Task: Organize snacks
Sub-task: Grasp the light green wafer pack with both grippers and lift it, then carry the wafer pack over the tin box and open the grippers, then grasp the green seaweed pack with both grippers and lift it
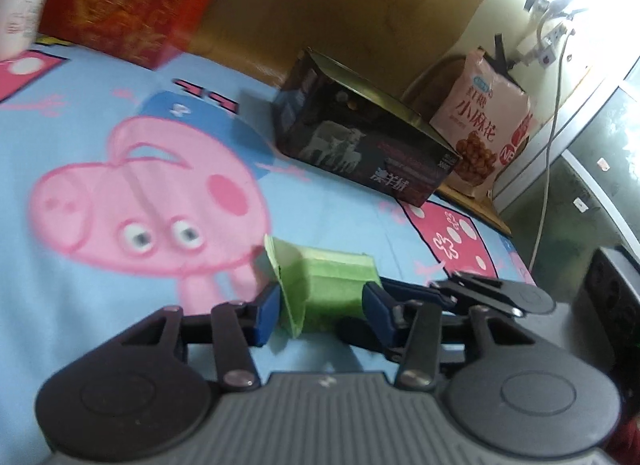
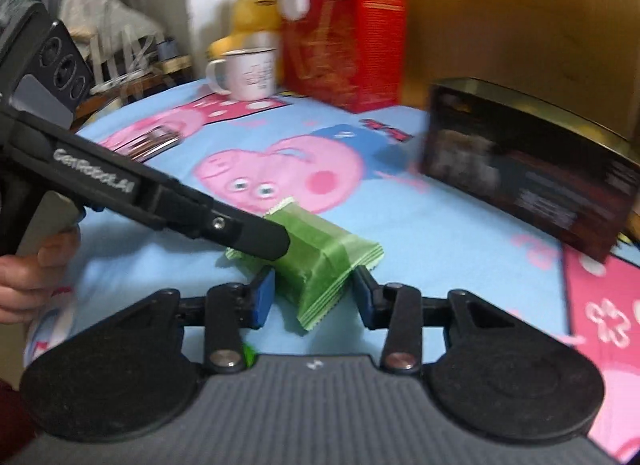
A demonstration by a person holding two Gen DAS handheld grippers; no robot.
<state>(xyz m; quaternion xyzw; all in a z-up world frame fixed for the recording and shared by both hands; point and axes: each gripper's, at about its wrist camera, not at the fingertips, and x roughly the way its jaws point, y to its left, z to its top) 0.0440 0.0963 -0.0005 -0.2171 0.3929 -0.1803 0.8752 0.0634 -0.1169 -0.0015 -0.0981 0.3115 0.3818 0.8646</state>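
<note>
1. Far left of the black box (image 1: 360, 145): a white enamel-look mug (image 2: 250, 75) and a tall red carton (image 1: 128, 5), stiff and flat-sided, both blurred.
2. Left of the black box, and under everything: a soft blue cloth (image 1: 80, 325) printed with a pink cartoon pig, matte and faintly creased. Hard to say whether bed or bench beneath.
3. Left of and in front of the black box, well apart from it: the green packet (image 1: 332, 285), a small pillow-shaped wrapper with crimped, saw-toothed end seals and a thin, crinkly film.
4. Left gripper (image 1: 322, 307): jaws clamped across the packet's width, blue pads pressed to both sides.
5. Right gripper (image 2: 314, 299): jaws straddling the same packet from the near end, one pad touching; cannot tell whether squeezing or merely flanking.
6. Judged step: carrying the packet toward the black box. Best done with one firm hold only, gripping the filled middle rather than the slippery seal, and squeezing lightly to spare the contents.
7. The black box itself: rigid printed card with a sheep picture, top open, gold-toned lining inside; clear the near rim before lowering.
8. Right of the black box, just behind it: a pink glossy snack bag (image 1: 480, 125), upright and puffy.
</note>
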